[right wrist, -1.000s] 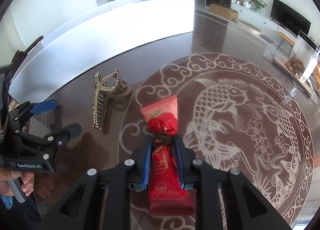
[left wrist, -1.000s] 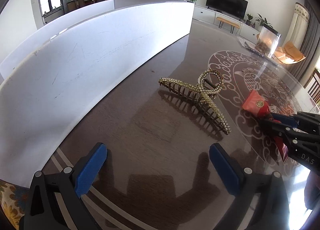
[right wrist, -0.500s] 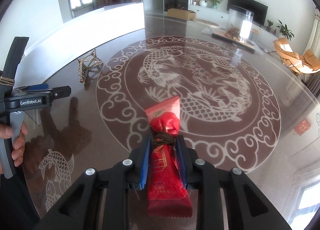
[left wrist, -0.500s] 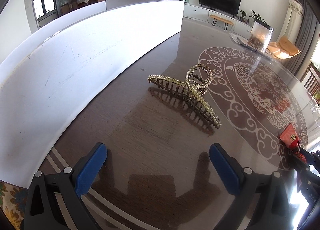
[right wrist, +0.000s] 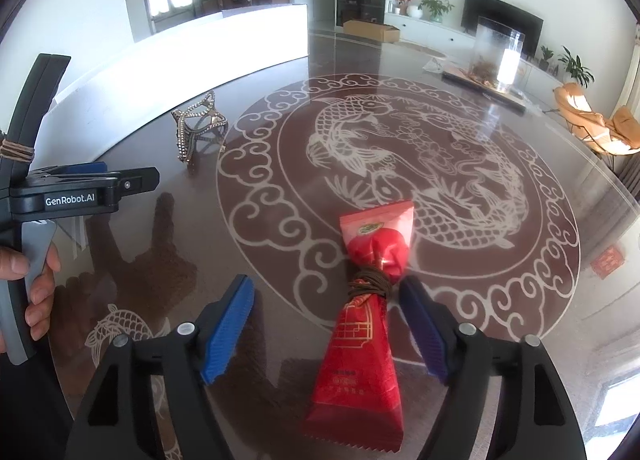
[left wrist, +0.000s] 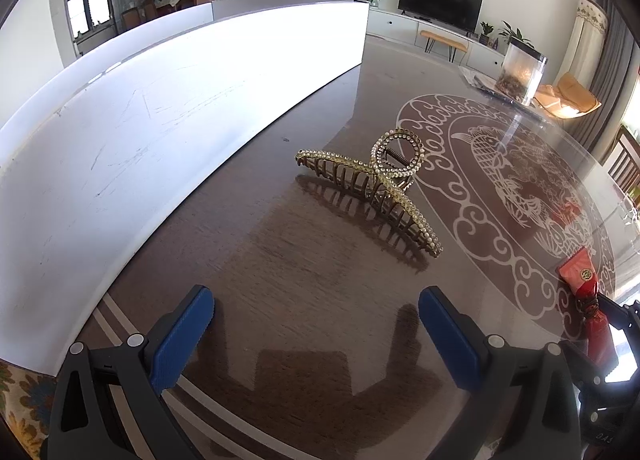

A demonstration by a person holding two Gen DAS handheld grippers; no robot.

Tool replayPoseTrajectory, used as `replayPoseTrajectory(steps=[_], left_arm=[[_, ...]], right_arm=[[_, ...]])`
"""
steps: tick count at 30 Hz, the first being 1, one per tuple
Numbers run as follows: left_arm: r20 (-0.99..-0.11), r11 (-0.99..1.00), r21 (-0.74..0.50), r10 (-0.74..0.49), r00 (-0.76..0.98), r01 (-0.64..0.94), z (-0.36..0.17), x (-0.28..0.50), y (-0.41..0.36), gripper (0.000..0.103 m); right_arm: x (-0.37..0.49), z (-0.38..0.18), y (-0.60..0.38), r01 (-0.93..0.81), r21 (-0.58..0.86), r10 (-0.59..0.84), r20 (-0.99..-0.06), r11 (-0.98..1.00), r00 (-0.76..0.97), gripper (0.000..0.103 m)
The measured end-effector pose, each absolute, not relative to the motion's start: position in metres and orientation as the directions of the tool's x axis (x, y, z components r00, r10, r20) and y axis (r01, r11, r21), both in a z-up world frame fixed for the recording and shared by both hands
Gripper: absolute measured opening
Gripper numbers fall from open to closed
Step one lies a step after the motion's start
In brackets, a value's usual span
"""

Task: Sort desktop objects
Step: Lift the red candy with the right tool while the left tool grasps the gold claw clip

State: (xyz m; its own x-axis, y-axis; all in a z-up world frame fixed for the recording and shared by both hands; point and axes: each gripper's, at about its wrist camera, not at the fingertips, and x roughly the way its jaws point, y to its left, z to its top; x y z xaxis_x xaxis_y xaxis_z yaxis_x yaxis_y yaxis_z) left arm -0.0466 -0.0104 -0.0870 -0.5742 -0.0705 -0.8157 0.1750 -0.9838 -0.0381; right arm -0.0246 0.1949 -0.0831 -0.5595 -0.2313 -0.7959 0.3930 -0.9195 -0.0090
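A red snack packet (right wrist: 366,312) tied with brown string lies on the glass-topped table between the open jaws of my right gripper (right wrist: 332,324), nearer the right finger. It also shows at the right edge of the left wrist view (left wrist: 586,292). A gold rhinestone hair claw (left wrist: 376,180) lies on the dark table ahead of my left gripper (left wrist: 316,324), which is open and empty. The claw also shows far left in the right wrist view (right wrist: 198,126), beyond the left gripper (right wrist: 80,188).
A long white board (left wrist: 140,132) stands along the table's left side. A clear container (right wrist: 498,56) with brown contents stands at the far right on a dark tray. The table's curved edge (right wrist: 600,188) runs on the right.
My right gripper has opened and let go of the red packet, which now lies on the table near the front edge. The left gripper has stayed open before the hair claw.
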Motion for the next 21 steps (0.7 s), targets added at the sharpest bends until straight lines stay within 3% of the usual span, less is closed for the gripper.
replayPoseTrajectory(steps=[7, 10, 18, 21], left_arm=[[-0.816, -0.984, -0.035, -0.073, -0.574, 0.175, -0.087, -0.047, -0.01, 0.103], [-0.815, -0.983, -0.05, -0.062, -0.576, 0.176, -0.086, -0.045, -0.011, 0.103], [-0.748, -0.93, -0.317, 0.122, -0.653, 0.189, -0.072, -0.031, -0.045, 0.103], [-0.748, -0.923, -0.338, 0.144, -0.648, 0.185, -0.074, -0.035, -0.046, 0.103]], right_arm=[[-0.026, -0.084, 0.196, 0.383, -0.006, -0.226, -0.799, -0.924, -0.557, 0.086], [-0.028, -0.085, 0.197, 0.372, -0.005, -0.217, -0.803, -0.928, -0.554, 0.092], [-0.027, -0.086, 0.198, 0.369, -0.008, -0.213, -0.804, -0.93, -0.555, 0.093], [-0.027, -0.085, 0.198, 0.369, -0.006, -0.215, -0.804, -0.929, -0.554, 0.093]])
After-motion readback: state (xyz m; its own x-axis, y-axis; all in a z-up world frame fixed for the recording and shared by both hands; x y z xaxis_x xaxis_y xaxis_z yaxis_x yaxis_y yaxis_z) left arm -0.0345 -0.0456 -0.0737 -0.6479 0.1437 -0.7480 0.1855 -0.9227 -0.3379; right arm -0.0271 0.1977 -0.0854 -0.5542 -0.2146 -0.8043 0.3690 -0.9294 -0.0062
